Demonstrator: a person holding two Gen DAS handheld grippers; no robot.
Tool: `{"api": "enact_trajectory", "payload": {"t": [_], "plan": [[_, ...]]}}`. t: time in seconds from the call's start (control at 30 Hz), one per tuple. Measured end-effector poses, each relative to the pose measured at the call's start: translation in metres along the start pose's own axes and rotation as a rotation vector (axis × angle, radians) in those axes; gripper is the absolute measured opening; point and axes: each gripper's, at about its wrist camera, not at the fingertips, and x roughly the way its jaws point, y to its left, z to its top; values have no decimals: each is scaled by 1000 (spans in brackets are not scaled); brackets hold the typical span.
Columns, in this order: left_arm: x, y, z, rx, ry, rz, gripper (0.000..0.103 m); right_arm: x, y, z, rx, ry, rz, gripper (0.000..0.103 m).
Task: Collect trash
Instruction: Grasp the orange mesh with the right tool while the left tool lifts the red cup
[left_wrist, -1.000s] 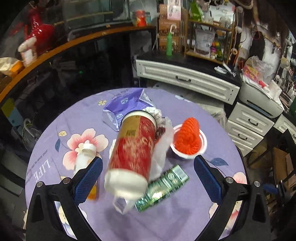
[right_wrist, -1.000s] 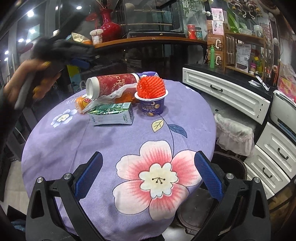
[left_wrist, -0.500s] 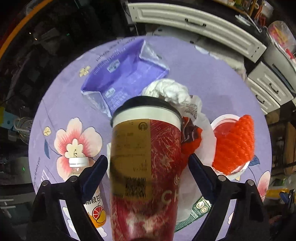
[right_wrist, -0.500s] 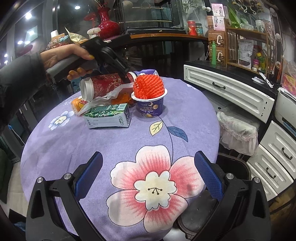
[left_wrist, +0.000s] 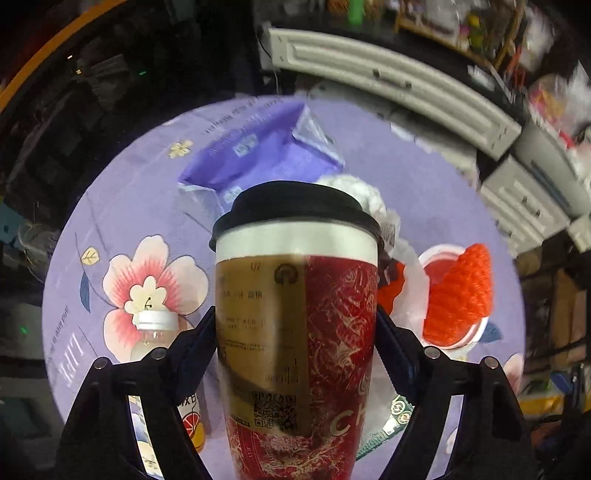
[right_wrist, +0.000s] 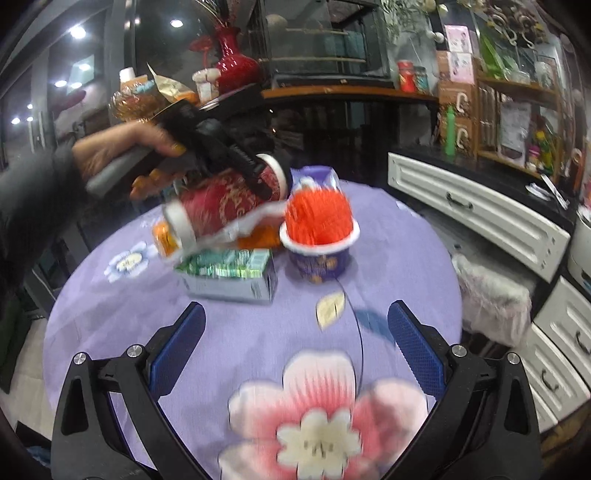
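Between closing left jaws lies a cylindrical red paper cup (left_wrist: 295, 332); right jaws gape empty.

A hand (right_wrist: 122, 147) lowers the left gripper (right_wrist: 255, 173) over the red cup (right_wrist: 225, 206), jaws closing. A green carton (right_wrist: 229, 273) lies near the round table's (right_wrist: 406, 251) middle.

A round table with a purple flowered cloth (right_wrist: 258, 332) fills the lower middle of the right wrist view. On it, upper middle, a tall red paper cup with a black lid (right_wrist: 229, 206) lies on its side. A green drink carton (right_wrist: 229, 273) sits in front of it. A purple tub holding orange foam netting (right_wrist: 319, 236) stands just right of the carton.
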Motion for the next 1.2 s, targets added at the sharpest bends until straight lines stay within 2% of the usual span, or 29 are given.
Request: {"api": "enact_trajectory", "payload": {"t": [0.07, 0.17, 0.3, 0.5, 0.63, 0.67, 0.7, 0.77, 0.8, 0.87, 1.2], "plan": [[-14, 9, -10, -53, -59, -47, 78, 10, 0, 17, -27, -22, 22, 98], [-35, 17, -27, -107, -150, -67, 78, 27, 1, 38, -65, -35, 19, 97], [-63, 24, -55, -162, -292, -88, 78, 60, -4, 62, -83, -9, 24, 84], [-86, 29, -85, -186, -420, -56, 78, 106, -7, 80, -144, 44, -29, 72], [-91, 24, -95, -187, -460, -56, 78, 131, -13, 86, -153, 82, -67, 65], [-91, 23, -97, -185, -468, -52, 78, 136, -13, 86, -154, 89, -77, 56], [-93, 23, -99, -183, -477, -50, 78, 141, -15, 86, -149, 103, -76, 41], [-93, 21, -102, -183, -494, -44, 78, 146, -17, 85, -131, 122, -54, 25], [-93, 19, -103, -181, -501, -39, 78, 146, -18, 85, -123, 120, -46, 21], [-95, 22, -110, -179, -511, -36, 78, 141, -17, 85, -117, 110, -37, 16], [-111, 24, -135, -206, -566, -31, 78, 98, -11, 98, -102, 12, 4, 7]]}}
